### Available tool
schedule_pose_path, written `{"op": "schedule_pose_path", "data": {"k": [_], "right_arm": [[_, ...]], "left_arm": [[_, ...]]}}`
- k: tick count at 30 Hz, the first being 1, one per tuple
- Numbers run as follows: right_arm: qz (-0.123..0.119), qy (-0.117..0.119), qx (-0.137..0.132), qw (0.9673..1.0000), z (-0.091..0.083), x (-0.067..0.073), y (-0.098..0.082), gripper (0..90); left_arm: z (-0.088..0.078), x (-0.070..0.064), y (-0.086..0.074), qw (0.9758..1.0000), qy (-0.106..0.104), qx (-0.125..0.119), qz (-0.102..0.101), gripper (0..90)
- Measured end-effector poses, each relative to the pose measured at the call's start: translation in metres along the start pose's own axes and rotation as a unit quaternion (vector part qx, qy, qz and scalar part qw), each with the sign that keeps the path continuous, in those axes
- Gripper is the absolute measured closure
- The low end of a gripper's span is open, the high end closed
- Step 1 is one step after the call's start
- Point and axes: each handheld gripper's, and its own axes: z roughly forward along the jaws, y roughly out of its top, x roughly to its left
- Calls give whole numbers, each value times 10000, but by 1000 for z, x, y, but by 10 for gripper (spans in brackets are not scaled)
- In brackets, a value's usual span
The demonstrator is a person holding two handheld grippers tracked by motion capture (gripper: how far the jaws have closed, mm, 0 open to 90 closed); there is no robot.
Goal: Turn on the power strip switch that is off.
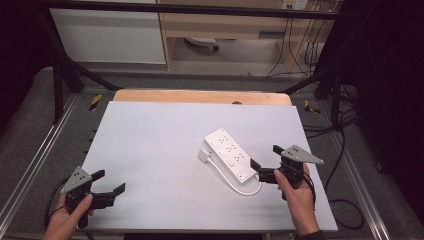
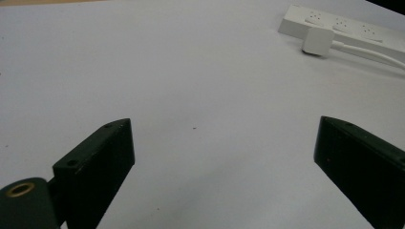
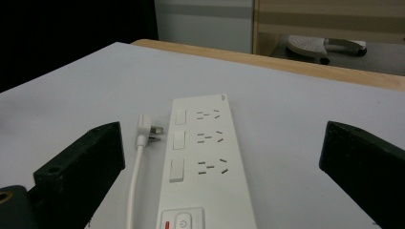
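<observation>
A: Entry. Where is the power strip (image 1: 230, 153)?

B: On the white table (image 1: 150, 165), at about 3 o'clock from centre, lying diagonally. Its plug (image 1: 204, 154) rests against the long side at 9 o'clock of the strip, and the cord (image 1: 235, 184) loops round the switch end.

A: My tongs?

B: My right gripper (image 1: 264, 162) sits just off the switch end, jaws spread wide, grasping nothing. My left gripper (image 1: 111, 182) is at 7 o'clock near the table's front edge, well apart from the strip, jaws also spread and empty.

A: Obstructions?

B: Bare tabletop between left gripper and strip. Off the table: a wooden cabinet (image 1: 225, 25) and floor cables (image 1: 340, 150).

A: View differences?

B: The right gripper view resolves the switches (image 3: 176, 171), the plug's prongs (image 3: 155, 130) and a power button (image 3: 182, 222). The left gripper view shows the plug's flat back (image 2: 317, 41).
</observation>
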Motion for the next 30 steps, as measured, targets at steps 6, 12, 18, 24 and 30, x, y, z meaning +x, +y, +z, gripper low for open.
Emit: {"op": "schedule_pose_path", "data": {"k": [6,12,18,24,30], "right_arm": [[-67,65,38,9999,6,4,2,20],[-127,127,99,9998,13,10,3,19],[-155,162,174,9996,19,14,4,19],[-154,190,260,9994,25,17,4,22],[-179,236,329,9990,31,20,4,31]], "left_arm": [[0,0,0,10000,3,-3,-6,67],[0,0,0,10000,1,-1,-2,66],[0,0,0,10000,3,-2,-2,66],[0,0,0,10000,2,-8,1,66],[0,0,0,10000,-3,-7,4,67]]}}
